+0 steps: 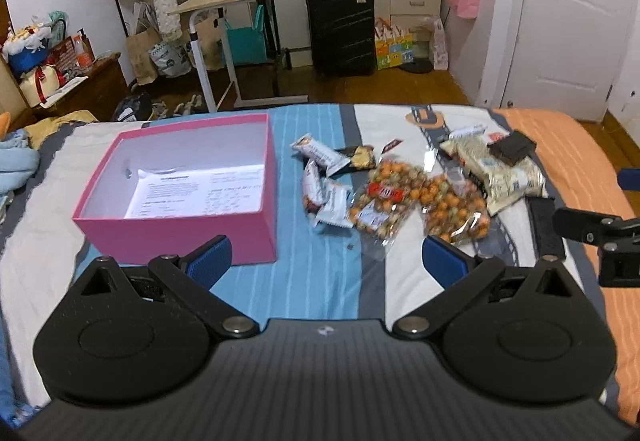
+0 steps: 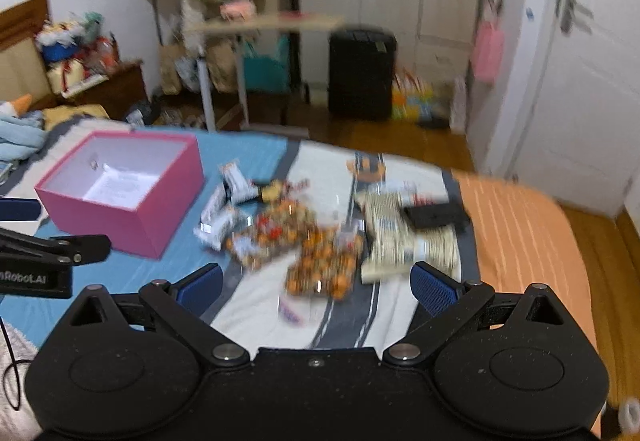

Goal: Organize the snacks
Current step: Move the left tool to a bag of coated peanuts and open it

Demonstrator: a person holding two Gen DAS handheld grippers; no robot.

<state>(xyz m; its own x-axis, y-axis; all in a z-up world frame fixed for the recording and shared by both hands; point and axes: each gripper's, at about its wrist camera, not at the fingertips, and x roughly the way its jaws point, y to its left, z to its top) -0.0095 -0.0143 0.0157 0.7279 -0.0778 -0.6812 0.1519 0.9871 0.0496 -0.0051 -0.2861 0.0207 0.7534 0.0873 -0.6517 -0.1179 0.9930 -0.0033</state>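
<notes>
Both of your hand-held grippers hover empty, the left hand-held gripper [image 1: 327,261] and the right hand-held gripper [image 2: 316,283] spread wide. The snacks lie loose on the bed [image 1: 304,273], just right of the pink box [image 1: 180,229], which stands open. The bags of orange balls [image 1: 420,201] look light, crinkly and slippery – pinch a flat sealed edge, not the bulging middle. The small white bars [image 1: 320,157] nearest the pink box seem stiffer – grip across the width.

We see a matt pink cardboard box [image 1: 176,237] lined white, printed paper [image 1: 196,193] inside; glossy clear plastic snack bags [image 1: 420,201] at centre; soft striped cloth bedsheet [image 1: 304,281]; textured blue pads [image 1: 212,261] on the matt black plastic gripper, lower frame.
</notes>
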